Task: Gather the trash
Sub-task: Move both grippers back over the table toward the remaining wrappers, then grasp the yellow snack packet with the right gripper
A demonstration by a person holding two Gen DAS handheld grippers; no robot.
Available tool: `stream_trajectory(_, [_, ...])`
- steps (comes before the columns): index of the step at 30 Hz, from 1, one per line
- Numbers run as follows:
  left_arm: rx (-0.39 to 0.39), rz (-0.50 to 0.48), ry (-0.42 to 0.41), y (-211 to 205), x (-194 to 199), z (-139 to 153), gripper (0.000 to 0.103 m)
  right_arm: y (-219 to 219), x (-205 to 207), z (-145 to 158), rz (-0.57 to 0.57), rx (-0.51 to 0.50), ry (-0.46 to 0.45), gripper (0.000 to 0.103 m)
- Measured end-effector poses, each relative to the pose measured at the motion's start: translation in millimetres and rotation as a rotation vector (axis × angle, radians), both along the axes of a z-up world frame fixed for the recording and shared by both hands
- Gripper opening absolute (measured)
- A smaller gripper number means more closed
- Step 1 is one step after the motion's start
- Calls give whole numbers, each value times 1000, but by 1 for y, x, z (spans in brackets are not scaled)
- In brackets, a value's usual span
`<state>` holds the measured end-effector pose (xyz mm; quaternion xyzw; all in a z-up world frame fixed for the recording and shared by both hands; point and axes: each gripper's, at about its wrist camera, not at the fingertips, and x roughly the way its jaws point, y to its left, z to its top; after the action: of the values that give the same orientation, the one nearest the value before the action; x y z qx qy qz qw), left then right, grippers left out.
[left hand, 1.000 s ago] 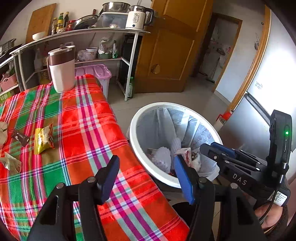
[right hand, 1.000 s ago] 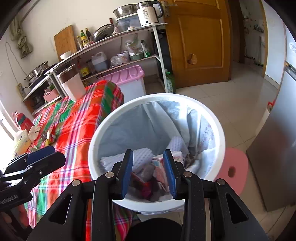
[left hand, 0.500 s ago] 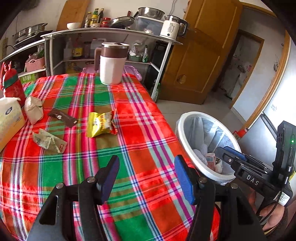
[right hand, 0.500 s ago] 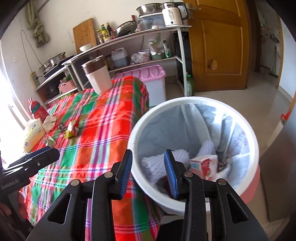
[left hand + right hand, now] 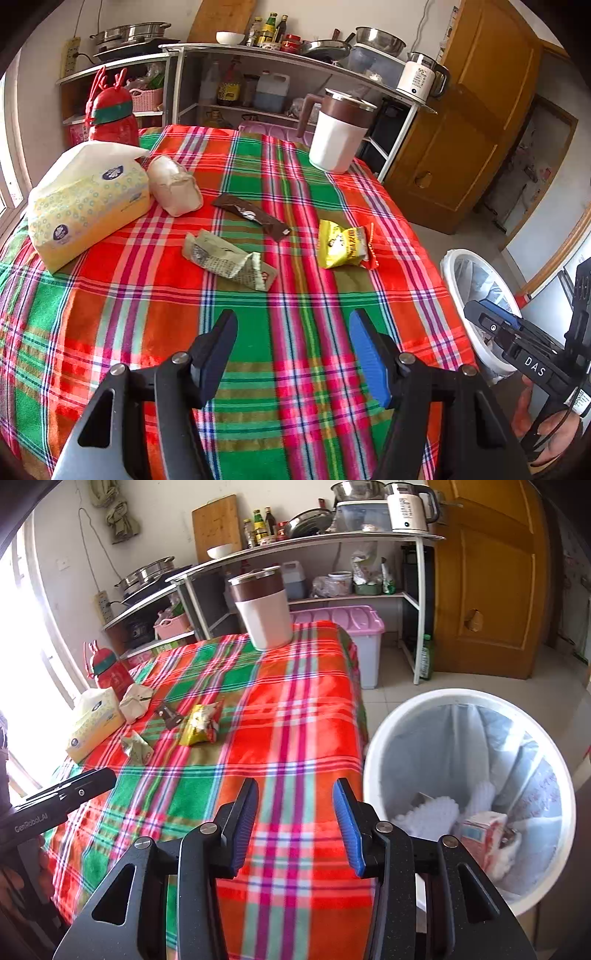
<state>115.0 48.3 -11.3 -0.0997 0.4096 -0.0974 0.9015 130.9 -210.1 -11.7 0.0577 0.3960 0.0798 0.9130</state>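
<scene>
Left gripper (image 5: 291,354) jaws apart, empty, over the plaid tablecloth (image 5: 258,369). Right gripper (image 5: 293,821) also apart, empty, beside the trash bin (image 5: 469,698). Ahead of my left fingers lie the crumpled paper wrapper (image 5: 229,260), the yellow snack packet (image 5: 343,247) and the brown wrapper (image 5: 255,216). All look light, thin, crinkly; I judge they will slide. I'd pinch the yellow packet at its puffed middle.

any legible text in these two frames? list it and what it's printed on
"DAS": right gripper body.
"GenRoboLAI", roughly: left gripper body.
"55": white kettle, smaller print unreadable.
Yellow snack packet, crumpled wrapper, tissue pack, carton in the bin: print too small or blurred.
</scene>
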Motion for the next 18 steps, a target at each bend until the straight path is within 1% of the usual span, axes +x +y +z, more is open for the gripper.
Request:
stream_trajectory(6, [-6,43,28,22,12,-9,67,25,20,-6,47,1,20,48])
stream_trajectory(9, [-11,52,39,28,20,-12,67,37,32,-10,64,0,35,49])
stream_trajectory(13, [-6,52,50,30,32,-14,68,51,48,-13,92,-1,49,50])
stream_trajectory(16, [-17,51,80,29,45,-18,68,59,62,-16,101,-6,66,50])
stream_trajectory(18, [-6,51,72,27,49,-18,68,63,69,-16,109,-7,69,50])
